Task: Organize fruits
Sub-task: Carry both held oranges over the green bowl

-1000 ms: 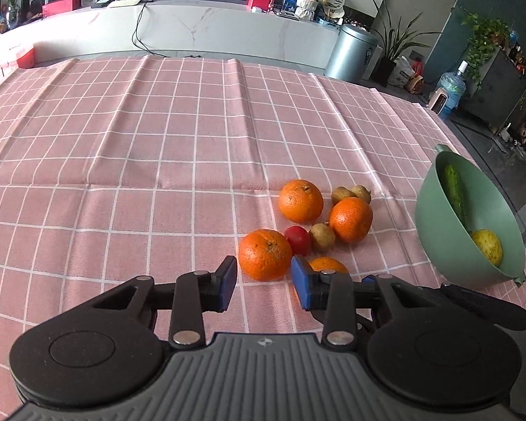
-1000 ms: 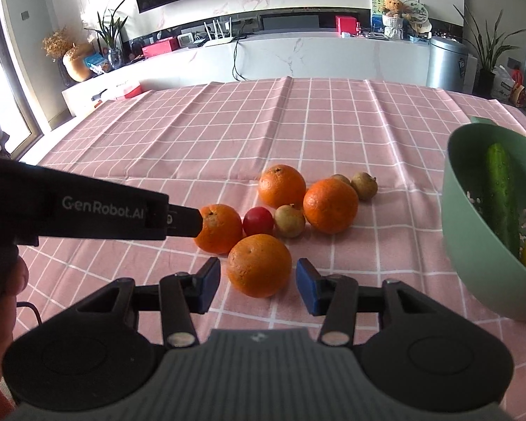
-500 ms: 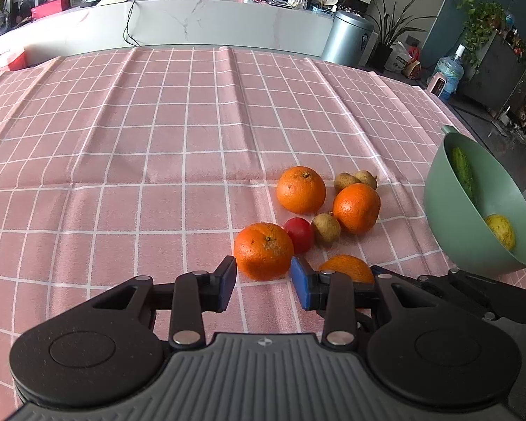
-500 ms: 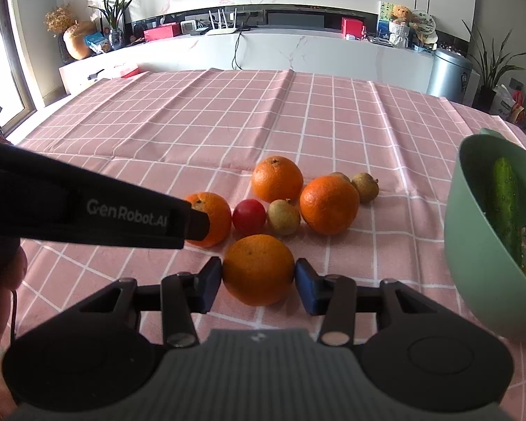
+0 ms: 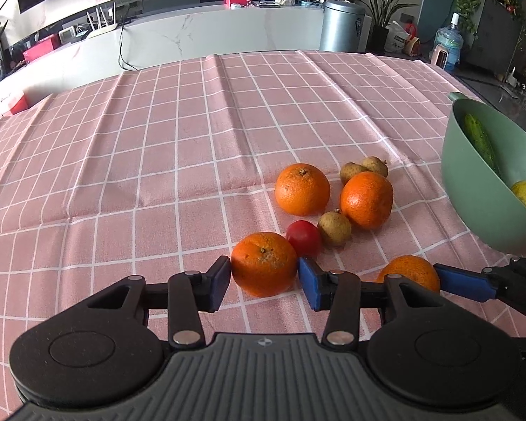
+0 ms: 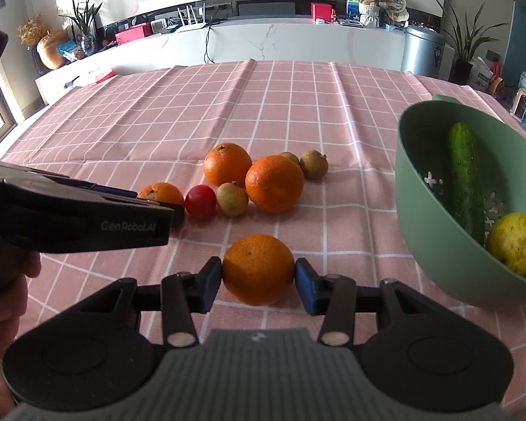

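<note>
My left gripper point(image 5: 264, 279) is shut on an orange point(image 5: 264, 264) that rests on the pink checked cloth. My right gripper point(image 6: 258, 280) is shut on another orange point(image 6: 257, 269), and it appears lifted a little off the cloth. That orange also shows in the left wrist view point(image 5: 408, 272), between the right gripper's blue pads. Two more oranges point(image 5: 302, 189) point(image 5: 366, 199), a red tomato point(image 5: 303, 238) and three small brown fruits point(image 5: 334, 228) lie just beyond. A green bowl point(image 6: 417, 207) at the right holds a cucumber point(image 6: 464, 179) and a yellow fruit point(image 6: 517, 244).
The pink checked tablecloth point(image 5: 179, 161) stretches far ahead and to the left. The table's right edge runs behind the bowl. A white counter point(image 5: 200, 38) and a metal bin point(image 5: 342, 24) stand beyond the table.
Both grippers have closed on their oranges. The right gripper has pulled its orange back from the group, toward the near edge.
</note>
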Tool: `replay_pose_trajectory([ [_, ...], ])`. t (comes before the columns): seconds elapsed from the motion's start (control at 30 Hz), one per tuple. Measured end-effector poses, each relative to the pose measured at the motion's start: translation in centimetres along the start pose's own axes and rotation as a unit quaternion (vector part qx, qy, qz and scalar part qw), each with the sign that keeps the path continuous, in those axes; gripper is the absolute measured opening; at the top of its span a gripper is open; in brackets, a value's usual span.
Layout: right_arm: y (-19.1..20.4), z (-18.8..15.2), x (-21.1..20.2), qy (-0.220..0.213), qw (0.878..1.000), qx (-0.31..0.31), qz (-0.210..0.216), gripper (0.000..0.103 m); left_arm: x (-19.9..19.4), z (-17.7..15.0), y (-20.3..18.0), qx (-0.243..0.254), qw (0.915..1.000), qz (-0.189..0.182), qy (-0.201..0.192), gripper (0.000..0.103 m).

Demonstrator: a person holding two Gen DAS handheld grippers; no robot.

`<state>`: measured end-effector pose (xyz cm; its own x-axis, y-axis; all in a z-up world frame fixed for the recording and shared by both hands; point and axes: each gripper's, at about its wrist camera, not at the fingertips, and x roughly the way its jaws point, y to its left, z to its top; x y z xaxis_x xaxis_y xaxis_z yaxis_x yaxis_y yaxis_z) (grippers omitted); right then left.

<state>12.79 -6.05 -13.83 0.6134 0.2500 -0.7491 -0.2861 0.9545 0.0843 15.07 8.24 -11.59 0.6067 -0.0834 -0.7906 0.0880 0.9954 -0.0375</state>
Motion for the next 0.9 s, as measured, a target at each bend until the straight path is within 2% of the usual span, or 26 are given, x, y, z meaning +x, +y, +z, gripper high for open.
replay_pose_trajectory([
  [0.3, -0.6, 0.0, -0.3, 0.002, 1.000, 0.016, 0.009, 0.042, -0.4, -0.1, -0.1, -0.007, 0.9999, 0.009, -0.002, 0.045],
  [0.57, -1.8, -0.3, -3.1, -0.010, 0.999, 0.029, 0.023, 0.042, -2.6, -0.6, 0.3, -0.039, 0.9990, 0.012, -0.017, 0.045],
  [0.9, -4.3, -1.3, -8.2, -0.047, 0.998, 0.039, 0.022, 0.042, -7.3, -0.3, -2.6, -0.028, 0.9968, -0.032, -0.068, 0.045],
])
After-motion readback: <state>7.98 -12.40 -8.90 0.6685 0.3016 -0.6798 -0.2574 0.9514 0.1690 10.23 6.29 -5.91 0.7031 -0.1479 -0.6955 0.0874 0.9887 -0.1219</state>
